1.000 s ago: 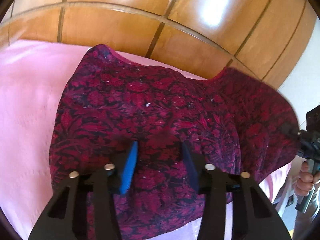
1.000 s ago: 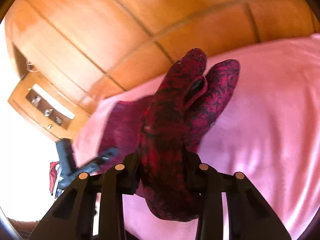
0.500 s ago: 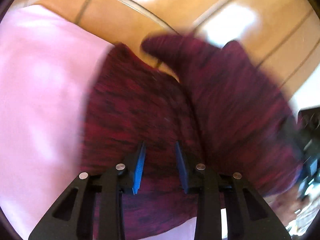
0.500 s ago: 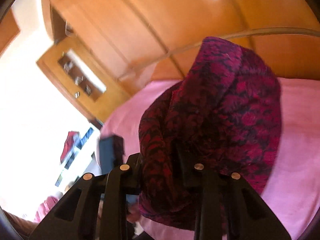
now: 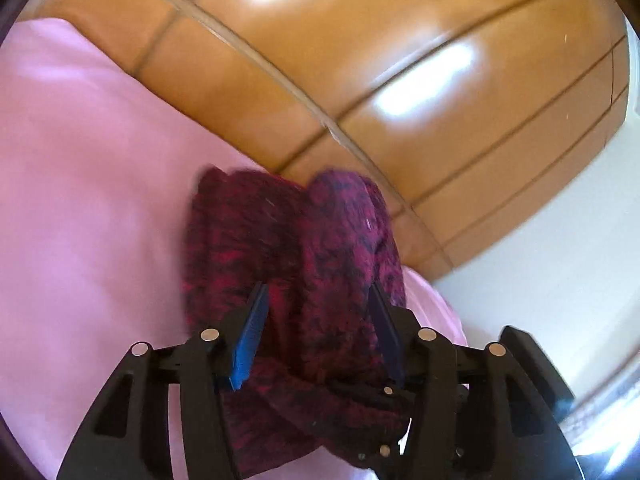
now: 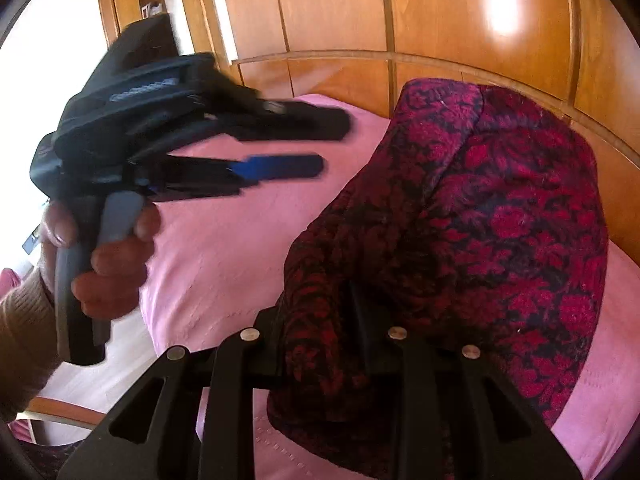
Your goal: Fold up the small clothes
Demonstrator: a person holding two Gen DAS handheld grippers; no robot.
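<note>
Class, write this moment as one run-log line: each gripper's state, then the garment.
left gripper: opening, empty | right gripper: shut on garment | garment: dark-red patterned, bunched over pink bedspread

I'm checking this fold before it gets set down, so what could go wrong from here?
1. Only the right gripper pinches the dark red garment; the left gripper, jaws opening and empty, is off to the side, so the bunched cloth may sag or unfold.
2. The garment hangs near the edge of the pink bedspread, so a slip could drop it off the bed.
</note>
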